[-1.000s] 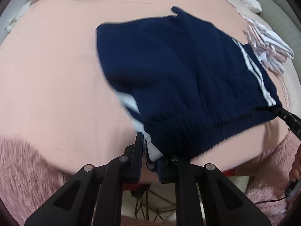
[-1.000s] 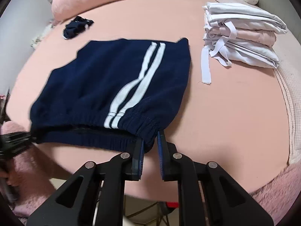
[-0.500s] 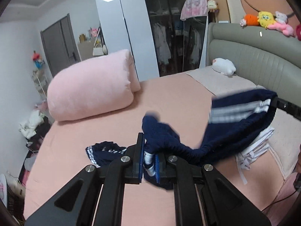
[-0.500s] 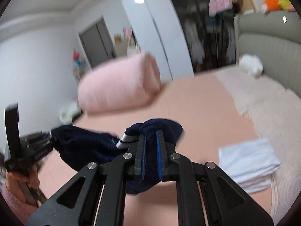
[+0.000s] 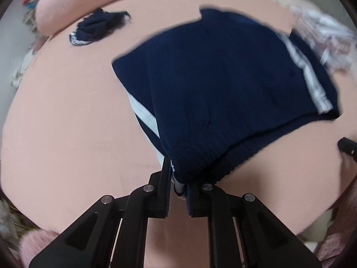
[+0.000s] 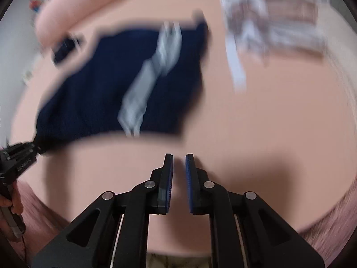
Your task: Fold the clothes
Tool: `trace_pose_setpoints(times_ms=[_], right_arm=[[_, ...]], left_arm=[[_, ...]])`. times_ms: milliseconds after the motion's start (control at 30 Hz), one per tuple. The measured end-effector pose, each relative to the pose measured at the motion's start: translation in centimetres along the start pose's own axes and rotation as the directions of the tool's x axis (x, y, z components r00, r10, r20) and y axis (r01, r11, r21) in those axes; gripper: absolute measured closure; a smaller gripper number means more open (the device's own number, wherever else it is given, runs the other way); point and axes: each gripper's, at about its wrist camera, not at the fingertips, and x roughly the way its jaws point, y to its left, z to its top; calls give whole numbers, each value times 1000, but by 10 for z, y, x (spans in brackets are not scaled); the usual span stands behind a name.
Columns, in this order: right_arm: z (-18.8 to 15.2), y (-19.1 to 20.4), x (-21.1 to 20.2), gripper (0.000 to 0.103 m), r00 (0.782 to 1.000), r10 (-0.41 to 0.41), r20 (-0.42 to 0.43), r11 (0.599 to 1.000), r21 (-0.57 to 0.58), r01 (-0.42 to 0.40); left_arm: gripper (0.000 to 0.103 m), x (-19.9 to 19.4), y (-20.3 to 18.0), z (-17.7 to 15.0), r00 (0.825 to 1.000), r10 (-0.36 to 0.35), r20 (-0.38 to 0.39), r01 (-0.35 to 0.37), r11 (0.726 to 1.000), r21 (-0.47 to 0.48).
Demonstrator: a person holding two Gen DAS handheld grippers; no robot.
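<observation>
Navy shorts with white side stripes (image 5: 223, 84) lie spread on the pink bed, folded over once. My left gripper (image 5: 178, 178) is shut on the waistband corner nearest me. In the blurred right wrist view the shorts (image 6: 125, 84) lie ahead to the left, with the left gripper (image 6: 20, 156) at their near left corner. My right gripper (image 6: 179, 163) is empty, its jaws a narrow gap apart, above bare bed in front of the shorts. Its tip shows at the right edge of the left wrist view (image 5: 347, 145).
A second crumpled navy garment (image 5: 98, 25) lies at the far left of the bed. A stack of folded white and pink clothes (image 6: 274, 17) sits at the far right. A rolled pink quilt (image 5: 89, 0) lies at the back. A fuzzy pink blanket (image 6: 330, 227) edges the bed front.
Both grippers swung the shorts up into the air, then laid them back down on the bed. My right gripper has let go of the waistband and drawn back; my left still holds.
</observation>
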Motion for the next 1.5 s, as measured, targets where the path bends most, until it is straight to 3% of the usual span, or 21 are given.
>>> trace_pose_setpoints(times_ms=[33,100,167,233,400,533,633,767,900,1033,1100,1233,1433,1500], right_arm=[[1,5,-10,76,999,-10,42,999,-38,12],[2,15,-31,74,992,-26,127,993,-111,41],[4,25,-51,71,977,-36,211,981,-182,75],[11,46,-49,70,968,-34,248,949,-295,109],[29,79,-2,70,983,18,185,879,-471,73],[32,97,31,68,990,22,139,819,-570,62],[36,95,47,68,992,18,128,812,-581,61],[49,91,46,68,991,30,131,836,-547,47],[61,90,47,81,989,24,147,846,-530,58],[58,104,40,89,976,-3,219,818,-560,128],[58,105,45,89,980,-9,197,806,-579,123],[57,105,56,78,989,-23,144,782,-614,107],[40,114,65,76,972,-82,219,684,-697,215],[45,109,62,76,983,-63,175,699,-695,168]], left_arm=[[81,-5,3,-2,999,-26,19,26,999,-31],[70,-7,4,-8,998,-29,48,31,998,-47],[68,-5,3,-11,998,-19,64,22,998,-55],[60,3,6,-12,998,-18,65,23,997,-72],[53,2,6,-26,996,-15,84,25,991,-129],[52,-4,21,-40,992,-74,104,94,974,-204],[52,0,21,-40,990,-95,100,115,968,-222],[52,1,19,-40,991,-87,106,109,970,-220],[52,0,25,-36,984,-115,138,146,959,-241],[52,3,29,-33,977,-154,149,187,952,-243],[52,6,28,-31,980,-147,131,174,958,-229],[52,6,23,-30,982,-126,139,153,968,-201],[52,13,17,-25,987,-95,128,116,978,-172],[52,12,17,-25,987,-93,130,115,978,-172]])
